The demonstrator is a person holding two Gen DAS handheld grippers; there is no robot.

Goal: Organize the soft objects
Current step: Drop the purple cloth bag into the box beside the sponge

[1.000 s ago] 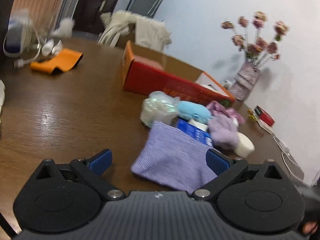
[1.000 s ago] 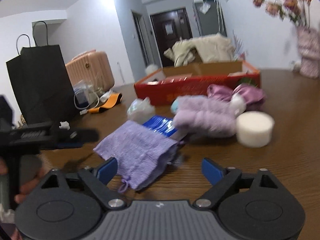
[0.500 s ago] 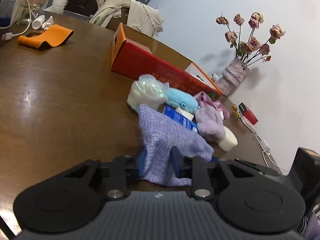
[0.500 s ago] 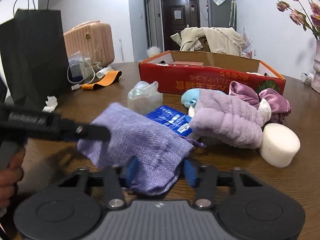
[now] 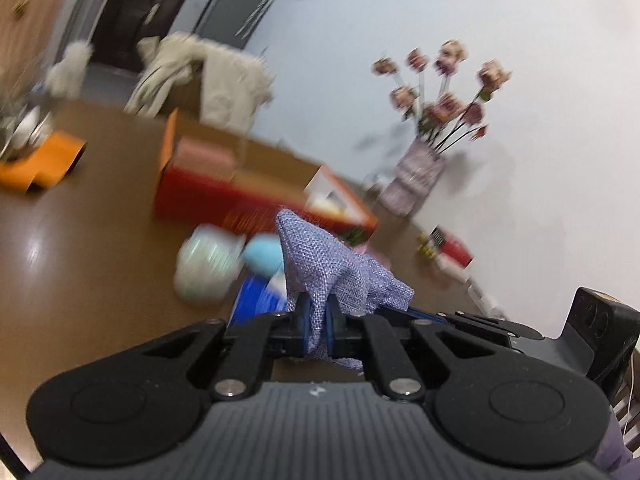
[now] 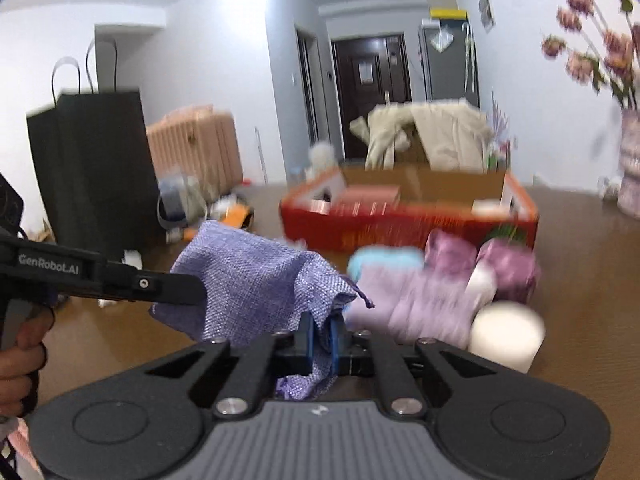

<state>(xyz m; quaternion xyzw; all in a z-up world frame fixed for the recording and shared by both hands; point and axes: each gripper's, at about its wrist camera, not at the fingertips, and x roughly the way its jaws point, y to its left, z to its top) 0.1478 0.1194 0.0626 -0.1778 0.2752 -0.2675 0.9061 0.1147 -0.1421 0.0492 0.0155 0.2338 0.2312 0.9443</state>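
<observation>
Both of my claws were clamped on the same lavender drawstring pouch (image 6: pixel 248 280). My right gripper (image 6: pixel 322 340) had its blue pads pinched on the gathered mouth of the pouch, next to where the drawstring tail dangled, and my left gripper (image 5: pixel 316 326) had its pads shut on another stretch of the same woven cloth. I held it at two spots so the limp fabric would hang spread between the claws instead of bunching, which I judged was the way to get its mouth open or to carry it flat. In the right wrist view the left gripper reached in from the left edge with its tip touching the pouch's side, my hand (image 6: pixel 20 364) wrapped round its handle.

The pouch hung clear above the brown table (image 6: pixel 592 280), over the near part of its surface. Just beyond it lay the pile of soft things yet to be sorted: a fluffy lilac cloth (image 6: pixel 408 300), a light blue plush (image 6: pixel 380 258), purple satin scrunchies (image 6: pixel 508 266) and a white sponge (image 6: pixel 506 334), with a blue packet (image 5: pixel 260 300) and a pale crinkly bundle (image 5: pixel 208 272) on the pile's left side. Behind them the red cardboard box (image 6: pixel 400 228) stood toward the far edge, open on top, likely where the sorted things belonged. A vase of dried roses (image 5: pixel 420 176) stood at the table's far right corner by the wall.
</observation>
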